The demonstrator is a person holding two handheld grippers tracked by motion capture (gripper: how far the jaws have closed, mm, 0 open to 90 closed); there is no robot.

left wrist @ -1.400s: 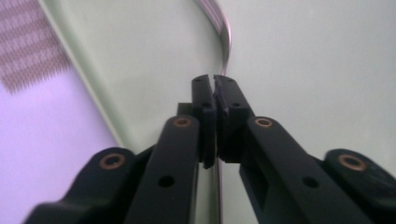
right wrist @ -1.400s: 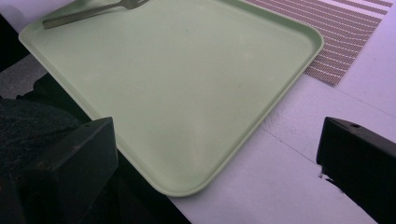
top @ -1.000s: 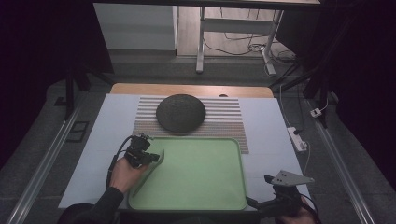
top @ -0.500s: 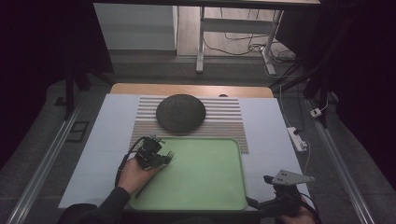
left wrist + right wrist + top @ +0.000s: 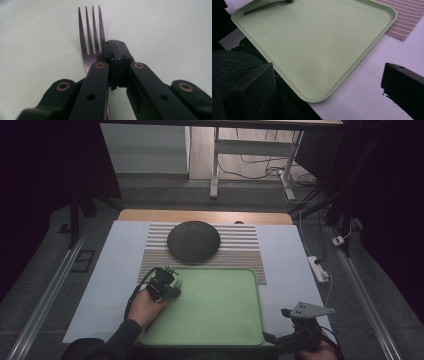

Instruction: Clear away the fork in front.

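A purple fork (image 5: 90, 58) lies flat on the pale green tray (image 5: 215, 305), tines pointing away from my left gripper (image 5: 113, 47). That gripper's jaws are shut tight together, with the fork's neck passing just left of and under their tips. In the high view a hand holds the left gripper (image 5: 167, 282) over the tray's left edge. The fork (image 5: 262, 7) also lies at the tray's (image 5: 317, 50) far corner in the right gripper view. My right gripper (image 5: 327, 85) is open and wide, hovering off the tray's near right corner (image 5: 272, 339).
A dark round bowl (image 5: 193, 240), upside down, rests on a striped mat (image 5: 240, 250) behind the tray. A white sheet (image 5: 290, 265) covers the table. A power strip (image 5: 318, 268) lies at the right edge.
The left hand and its gripper have shifted right from the tray's left rim to just over the tray and turned a little. The right gripper has stayed put.
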